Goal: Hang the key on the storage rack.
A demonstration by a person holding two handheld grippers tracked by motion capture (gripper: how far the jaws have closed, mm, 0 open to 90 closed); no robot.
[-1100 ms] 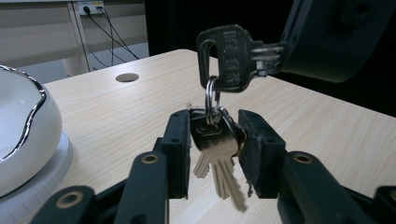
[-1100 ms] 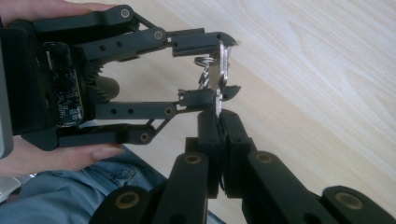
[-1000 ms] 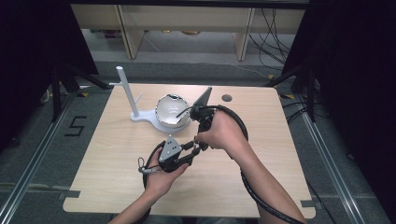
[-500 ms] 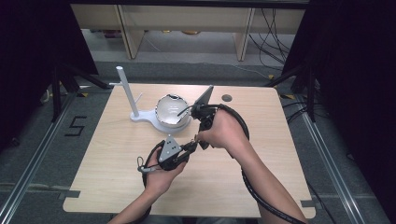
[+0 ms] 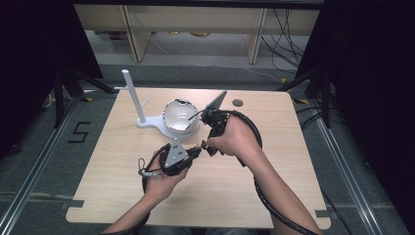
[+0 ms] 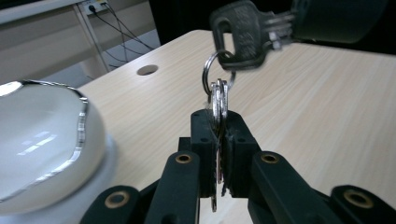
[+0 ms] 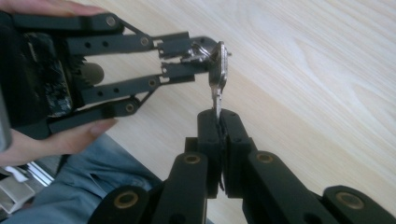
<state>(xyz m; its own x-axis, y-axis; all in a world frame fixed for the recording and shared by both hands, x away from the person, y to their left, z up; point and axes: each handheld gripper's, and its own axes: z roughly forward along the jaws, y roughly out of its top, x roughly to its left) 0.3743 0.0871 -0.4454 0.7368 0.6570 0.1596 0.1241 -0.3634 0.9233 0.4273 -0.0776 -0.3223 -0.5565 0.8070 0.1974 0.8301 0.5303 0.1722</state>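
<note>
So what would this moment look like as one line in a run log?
left gripper: jaws just closed on keys | right gripper: shut on dark-headed key | bunch held between both above table | bowl untouched

Silver keys [image 6: 218, 100] on a black-headed key [image 6: 243, 32], white bowl [image 5: 179, 116], pale wood-grain table [image 5: 244, 196].

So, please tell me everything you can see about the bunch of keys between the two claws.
The bunch of keys is a few silver metal keys and one with a dark head, joined on a thin steel ring. It hangs in the air above the wooden table, in front of the white bowl. The left claw is shut on the flat silver keys, held on edge. The right claw is shut on the tip of the dark-headed key. Nothing else touches the bunch.
</note>
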